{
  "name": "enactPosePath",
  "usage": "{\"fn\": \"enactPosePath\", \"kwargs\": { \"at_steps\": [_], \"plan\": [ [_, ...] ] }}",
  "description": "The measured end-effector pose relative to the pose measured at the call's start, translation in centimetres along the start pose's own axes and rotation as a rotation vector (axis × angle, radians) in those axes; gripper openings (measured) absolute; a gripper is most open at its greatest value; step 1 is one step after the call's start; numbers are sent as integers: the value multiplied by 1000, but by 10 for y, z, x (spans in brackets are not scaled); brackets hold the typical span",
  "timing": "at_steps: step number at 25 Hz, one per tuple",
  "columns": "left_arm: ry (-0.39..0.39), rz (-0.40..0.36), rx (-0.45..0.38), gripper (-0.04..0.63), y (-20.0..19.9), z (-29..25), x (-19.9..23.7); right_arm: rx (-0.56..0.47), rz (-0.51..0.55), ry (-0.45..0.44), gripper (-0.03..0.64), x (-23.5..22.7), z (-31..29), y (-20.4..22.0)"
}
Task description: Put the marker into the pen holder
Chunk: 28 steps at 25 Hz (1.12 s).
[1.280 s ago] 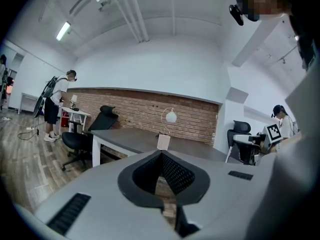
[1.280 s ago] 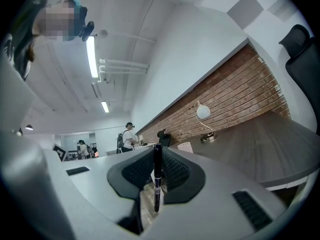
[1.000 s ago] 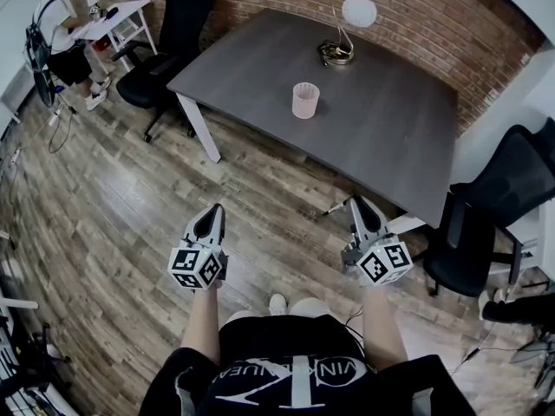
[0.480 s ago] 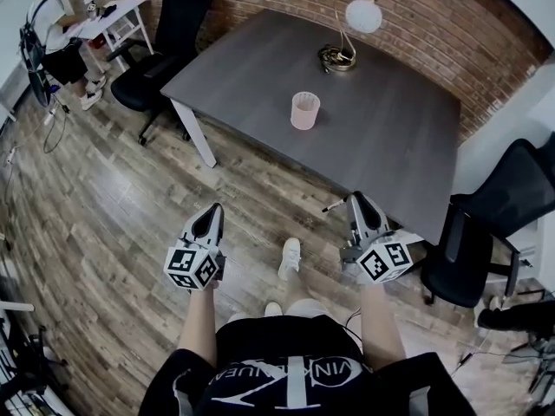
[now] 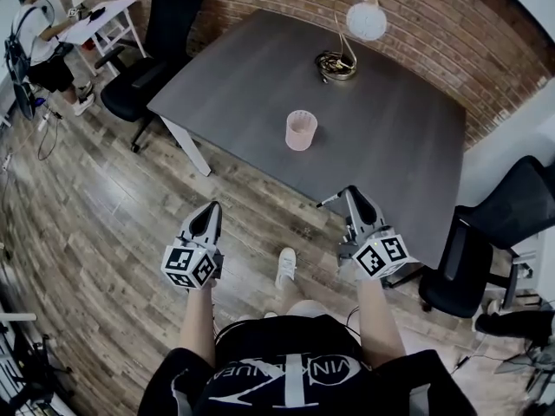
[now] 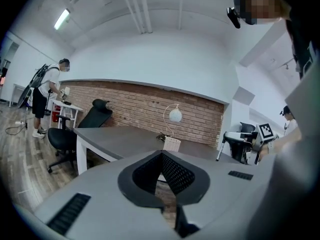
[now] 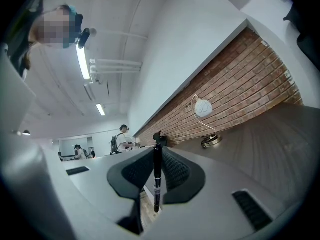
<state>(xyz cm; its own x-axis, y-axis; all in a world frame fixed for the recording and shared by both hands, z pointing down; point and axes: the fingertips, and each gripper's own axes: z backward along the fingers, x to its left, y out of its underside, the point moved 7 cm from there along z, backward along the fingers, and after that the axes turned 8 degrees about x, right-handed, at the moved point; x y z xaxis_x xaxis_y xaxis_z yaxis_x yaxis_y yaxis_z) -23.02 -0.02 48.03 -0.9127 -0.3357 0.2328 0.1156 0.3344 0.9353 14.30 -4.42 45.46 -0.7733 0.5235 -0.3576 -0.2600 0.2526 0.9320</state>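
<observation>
The pen holder (image 5: 301, 130), a pale mesh cup, stands upright near the front edge of the dark grey table (image 5: 399, 137). My right gripper (image 5: 351, 196) hangs over the floor just short of that edge, shut on a black marker (image 5: 328, 201) whose end sticks out to the left. In the right gripper view the marker (image 7: 157, 176) stands clamped between the pads. My left gripper (image 5: 211, 211) is over the wooden floor to the left, shut and empty. The left gripper view shows the pen holder (image 6: 171, 144) ahead, past its closed jaws.
A gold desk lamp (image 5: 351, 33) with a white globe stands at the table's far side. Black office chairs sit at the left (image 5: 143, 76) and right (image 5: 486, 241) of the table. A person (image 5: 35, 46) sits at a small white desk far left. A brick wall runs behind.
The table and pen holder have come closer in the head view as the person steps forward. Both grippers keep their pose; the right one still grips the marker.
</observation>
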Motion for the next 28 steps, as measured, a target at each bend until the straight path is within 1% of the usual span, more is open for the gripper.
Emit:
{"fn": "enactPosePath", "kwargs": {
  "at_steps": [9, 18, 21, 28],
  "plan": [
    [23, -5, 33, 14, -19, -58, 9, 7, -18, -15, 58, -33, -50, -19],
    [35, -7, 51, 14, -36, -112, 15, 4, -23, -51, 58, -58, -97, -39],
    [40, -10, 55, 14, -41, -130, 17, -6, -30, -76, 58, -64, -114, -48],
    [39, -18, 55, 14, -53, -172, 24, -19, -39, -175, 58, -74, -155, -68]
  ]
}}
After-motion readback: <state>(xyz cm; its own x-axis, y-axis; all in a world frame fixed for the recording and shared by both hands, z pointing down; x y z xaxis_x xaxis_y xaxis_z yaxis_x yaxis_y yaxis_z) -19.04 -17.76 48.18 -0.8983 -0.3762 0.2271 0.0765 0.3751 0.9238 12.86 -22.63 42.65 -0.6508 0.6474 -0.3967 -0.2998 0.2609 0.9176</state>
